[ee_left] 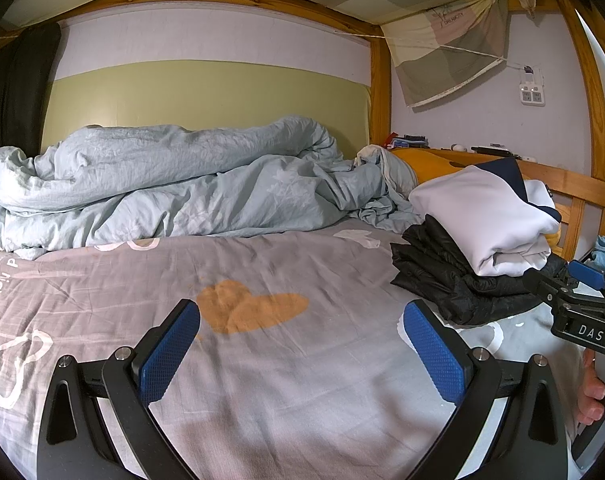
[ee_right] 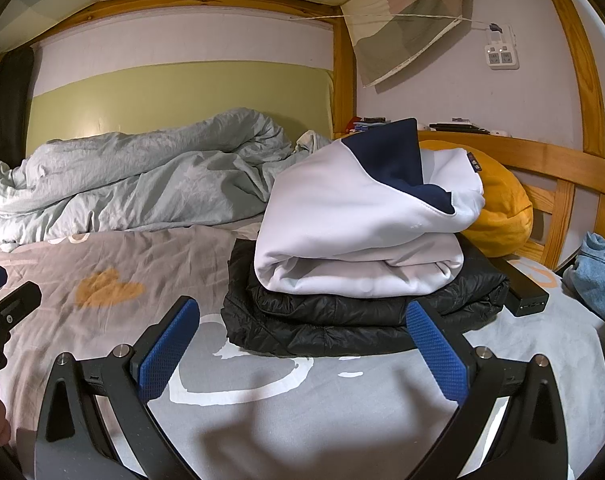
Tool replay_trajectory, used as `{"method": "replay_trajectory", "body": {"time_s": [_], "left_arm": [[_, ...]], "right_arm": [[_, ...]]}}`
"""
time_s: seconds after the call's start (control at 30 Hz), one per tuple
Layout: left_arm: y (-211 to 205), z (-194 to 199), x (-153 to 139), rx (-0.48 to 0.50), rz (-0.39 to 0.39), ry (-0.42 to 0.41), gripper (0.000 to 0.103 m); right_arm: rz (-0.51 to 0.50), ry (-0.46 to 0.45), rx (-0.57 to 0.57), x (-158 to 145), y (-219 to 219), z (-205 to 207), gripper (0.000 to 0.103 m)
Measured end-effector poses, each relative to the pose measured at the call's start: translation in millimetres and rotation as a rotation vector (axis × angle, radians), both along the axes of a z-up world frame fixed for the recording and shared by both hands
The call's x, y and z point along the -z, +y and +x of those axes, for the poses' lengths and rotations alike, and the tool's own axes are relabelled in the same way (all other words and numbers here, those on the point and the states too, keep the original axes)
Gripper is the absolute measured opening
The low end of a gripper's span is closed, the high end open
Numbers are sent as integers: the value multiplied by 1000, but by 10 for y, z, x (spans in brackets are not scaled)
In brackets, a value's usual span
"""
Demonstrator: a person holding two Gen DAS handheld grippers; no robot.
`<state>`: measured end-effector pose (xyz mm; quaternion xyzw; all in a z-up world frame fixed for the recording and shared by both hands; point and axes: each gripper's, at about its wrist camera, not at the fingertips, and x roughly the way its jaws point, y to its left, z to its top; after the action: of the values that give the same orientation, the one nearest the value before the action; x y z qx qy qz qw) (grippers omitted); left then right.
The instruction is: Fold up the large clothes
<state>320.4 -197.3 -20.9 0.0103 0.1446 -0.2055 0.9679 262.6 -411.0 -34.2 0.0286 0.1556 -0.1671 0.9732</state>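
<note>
A folded white and navy garment lies on top of a folded black padded jacket on the grey bed sheet. The same stack shows at the right of the left wrist view, white garment over black jacket. My right gripper is open and empty, just in front of the stack. My left gripper is open and empty over bare sheet, left of the stack. The right gripper also shows in the left wrist view.
A rumpled light blue duvet lies along the back wall. A yellow pillow sits behind the stack by the wooden bed rail. A black box and blue cloth lie at the right.
</note>
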Motion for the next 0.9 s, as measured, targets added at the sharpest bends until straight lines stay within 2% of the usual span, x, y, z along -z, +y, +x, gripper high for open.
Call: {"method": "replay_trajectory", "body": {"time_s": [0.9], "left_arm": [[3, -4, 0, 0, -1, 1, 103]], "right_arm": [[-7, 2, -6, -1, -7, 14, 103]]}}
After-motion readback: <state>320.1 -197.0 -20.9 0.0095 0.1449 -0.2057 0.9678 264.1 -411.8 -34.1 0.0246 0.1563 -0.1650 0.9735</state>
